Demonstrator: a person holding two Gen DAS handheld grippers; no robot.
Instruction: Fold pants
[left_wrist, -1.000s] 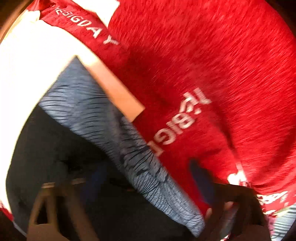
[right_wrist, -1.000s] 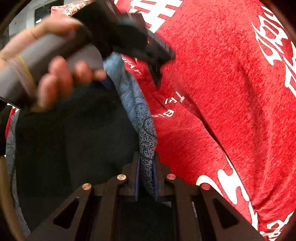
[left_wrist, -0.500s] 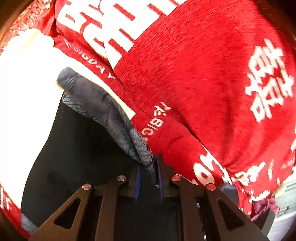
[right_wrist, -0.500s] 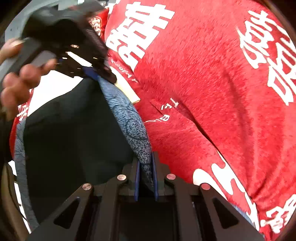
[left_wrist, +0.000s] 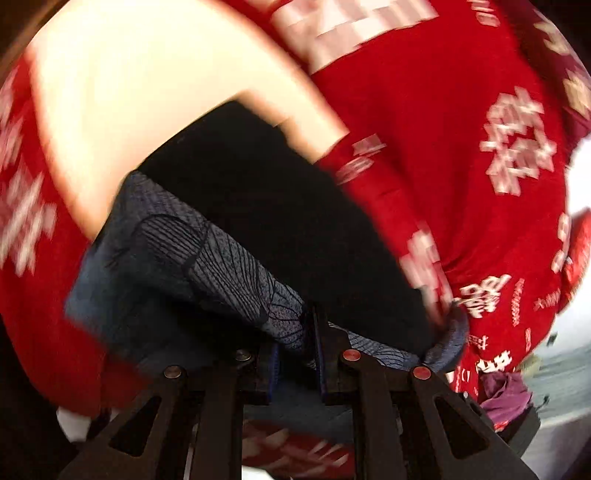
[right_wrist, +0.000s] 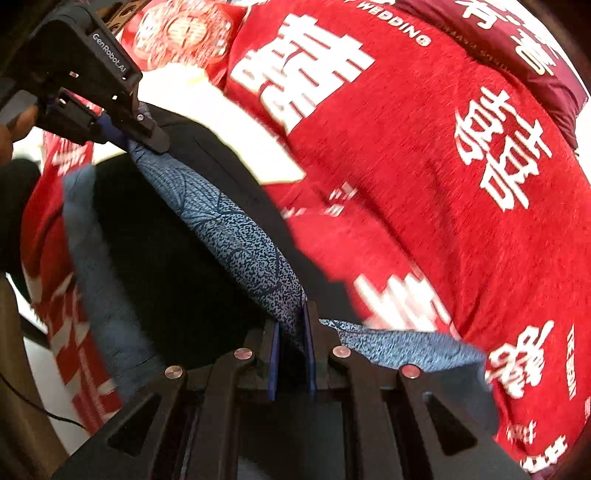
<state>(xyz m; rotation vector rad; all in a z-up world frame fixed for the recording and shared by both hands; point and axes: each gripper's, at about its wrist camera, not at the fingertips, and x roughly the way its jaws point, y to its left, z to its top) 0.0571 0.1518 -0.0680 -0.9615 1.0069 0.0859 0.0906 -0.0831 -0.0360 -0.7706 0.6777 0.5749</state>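
The pants (right_wrist: 177, 266), black with a blue-grey patterned band along the edge, are lifted above the red cloth (right_wrist: 424, 184) with white characters, so the fold looks only begun: I judge this to be the carrying-over of one edge, with laying it down, smoothing and any further folds left to do.

The right gripper (right_wrist: 291, 347) has its jaws closed down to a narrow slit on the patterned band, which rises out of them. From there the band runs up and away to the left gripper (right_wrist: 122, 118), seen in the right wrist view at the far end of the band, its tip pressed onto the fabric. In its own view the left gripper (left_wrist: 295, 339) likewise has its jaws nearly together, pinching a bunch of the same band. The black body of the pants sags between and below the two grips, above the red cloth.

Count: one pair of pants, two grippers, one red cloth. Beyond the pants a white surface (left_wrist: 155, 110) shows; whether it is a worktop or part of the cloth I cannot tell
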